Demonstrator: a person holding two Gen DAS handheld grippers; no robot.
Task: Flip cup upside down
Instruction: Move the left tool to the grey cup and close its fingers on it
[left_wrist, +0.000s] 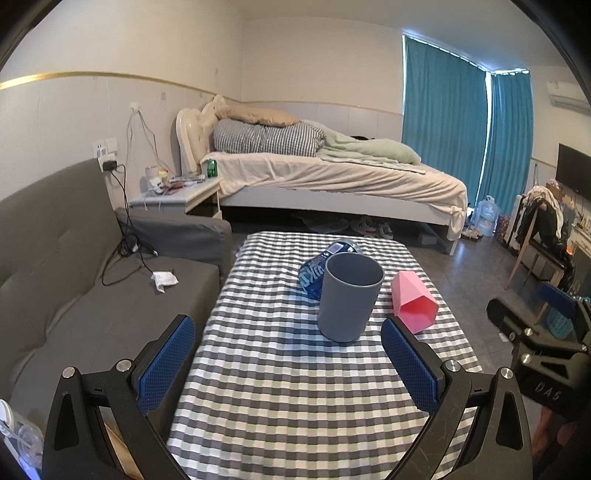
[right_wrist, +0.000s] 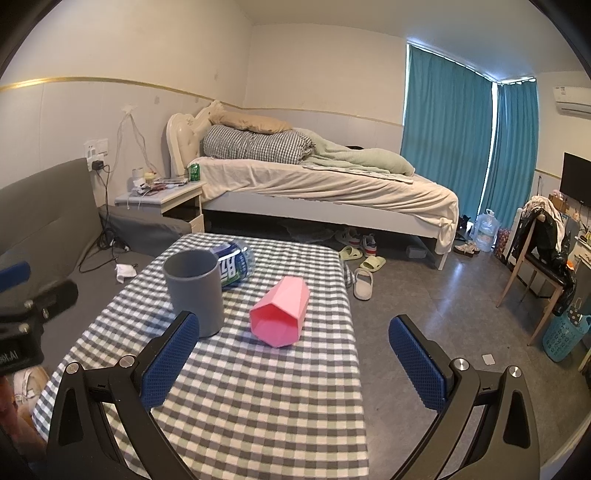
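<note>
A grey cup (left_wrist: 349, 295) stands upright, mouth up, on the checked tablecloth (left_wrist: 280, 387); it also shows in the right wrist view (right_wrist: 195, 291). A pink faceted cup (left_wrist: 412, 301) lies on its side to its right, mouth toward me (right_wrist: 280, 315). My left gripper (left_wrist: 288, 339) is open and empty, a little short of the grey cup. My right gripper (right_wrist: 293, 339) is open and empty, just short of the pink cup, with the table's right edge between its fingers.
A blue-labelled plastic bottle (left_wrist: 319, 269) lies on its side behind the grey cup (right_wrist: 236, 264). A grey sofa (left_wrist: 92, 288) runs along the table's left side. A bed (right_wrist: 325, 188) stands behind. Slippers (right_wrist: 364, 282) lie on the floor to the right.
</note>
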